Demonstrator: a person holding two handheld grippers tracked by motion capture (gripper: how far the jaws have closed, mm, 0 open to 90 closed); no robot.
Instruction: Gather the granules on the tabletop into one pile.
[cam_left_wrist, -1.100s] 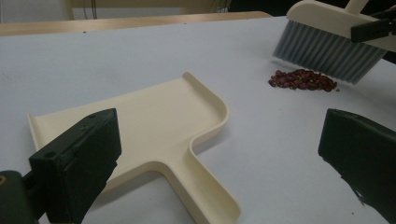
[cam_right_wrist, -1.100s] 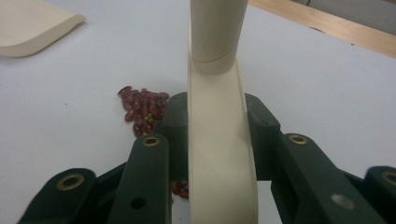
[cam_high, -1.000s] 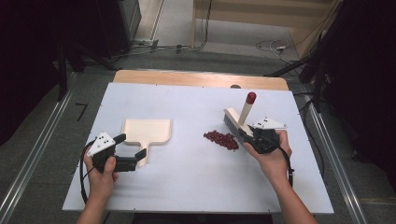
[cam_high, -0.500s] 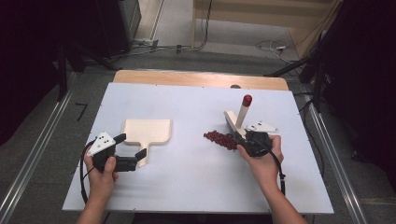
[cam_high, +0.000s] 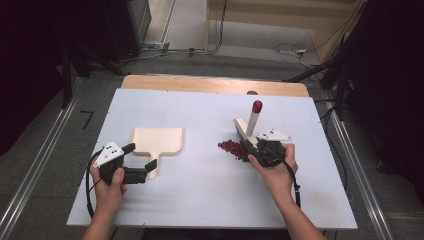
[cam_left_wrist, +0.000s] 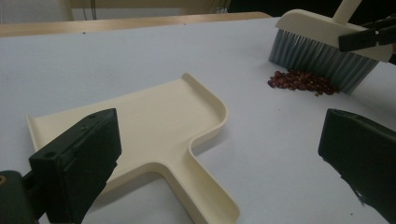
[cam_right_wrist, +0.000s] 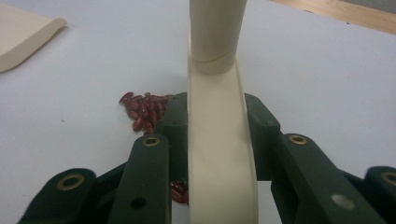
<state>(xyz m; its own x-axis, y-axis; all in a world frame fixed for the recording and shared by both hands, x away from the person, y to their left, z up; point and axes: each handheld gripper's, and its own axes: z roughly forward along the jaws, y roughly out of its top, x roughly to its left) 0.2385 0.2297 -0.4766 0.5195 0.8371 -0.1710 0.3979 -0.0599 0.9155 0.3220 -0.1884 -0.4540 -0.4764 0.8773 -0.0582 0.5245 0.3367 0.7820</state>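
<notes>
A cream dustpan (cam_high: 156, 140) lies flat on the white table at the left, its handle pointing toward me. My left gripper (cam_high: 140, 157) is open, its jaws standing wide on either side of that handle without touching it; the left gripper view shows the dustpan (cam_left_wrist: 140, 121) between them (cam_left_wrist: 219, 142). At the right, my right gripper (cam_high: 256, 146) is shut on the head of a cream brush (cam_high: 243, 131) with a red-tipped handle. Its bristles rest against a small pile of red beans (cam_high: 234, 149). The right gripper view shows the brush (cam_right_wrist: 219, 140) clamped between the jaws (cam_right_wrist: 219, 116), with beans (cam_right_wrist: 142, 109) to its left.
The white table top (cam_high: 200, 110) has a wooden strip (cam_high: 215, 85) along its far edge. Metal rails run down the floor on both sides. Cables lie on the floor beyond the table. Bare table surface separates the beans from the dustpan.
My right gripper has carried the brush a little to the left, bringing its bristles up against the bean pile. The left gripper and the dustpan have stayed put.
</notes>
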